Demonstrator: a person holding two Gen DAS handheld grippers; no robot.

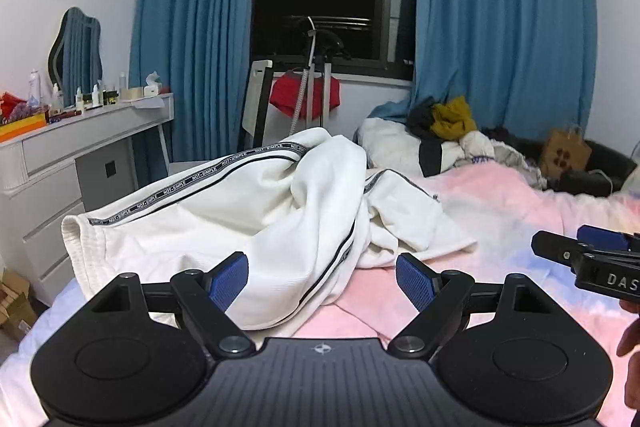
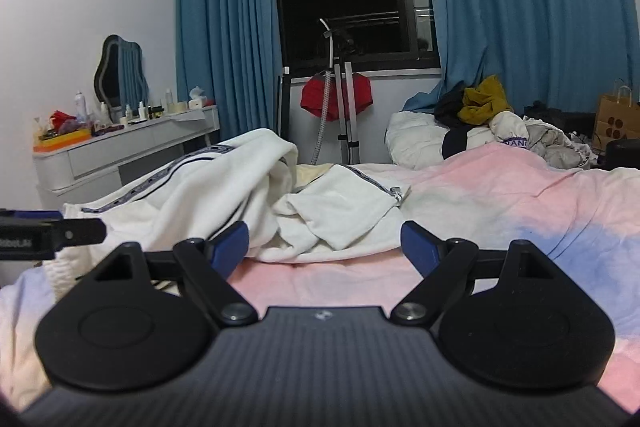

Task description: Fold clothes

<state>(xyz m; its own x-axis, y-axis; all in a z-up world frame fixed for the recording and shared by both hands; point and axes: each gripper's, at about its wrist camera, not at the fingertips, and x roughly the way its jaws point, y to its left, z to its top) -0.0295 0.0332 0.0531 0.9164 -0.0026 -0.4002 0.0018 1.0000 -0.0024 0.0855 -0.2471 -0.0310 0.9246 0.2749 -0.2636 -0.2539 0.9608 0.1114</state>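
While both tongs hang spread and empty over the bed (image 1: 500, 211), the white trousers (image 1: 240, 219) lie crumpled ahead of them.

Left tongs (image 1: 322, 277) have their blue pads (image 1: 228, 281) wide apart, the left pad over the trousers' near fold and the right one over bare pink-and-blue bedding; they grip nothing. Right tongs (image 2: 324, 247) are likewise spread, with the trousers just beyond and to the left of their tips and nothing between the pads. Each pair shows at the edge of the other's view, so they sit side by side. A black-and-grey lettered stripe (image 1: 192, 179) runs along the trousers' upper leg, and the ribbed waistband (image 1: 78, 243) lies ahead-left of the left tongs. Farther ahead-right, a heap of clothes (image 1: 448, 131) sits by the curtain (image 1: 500, 27).
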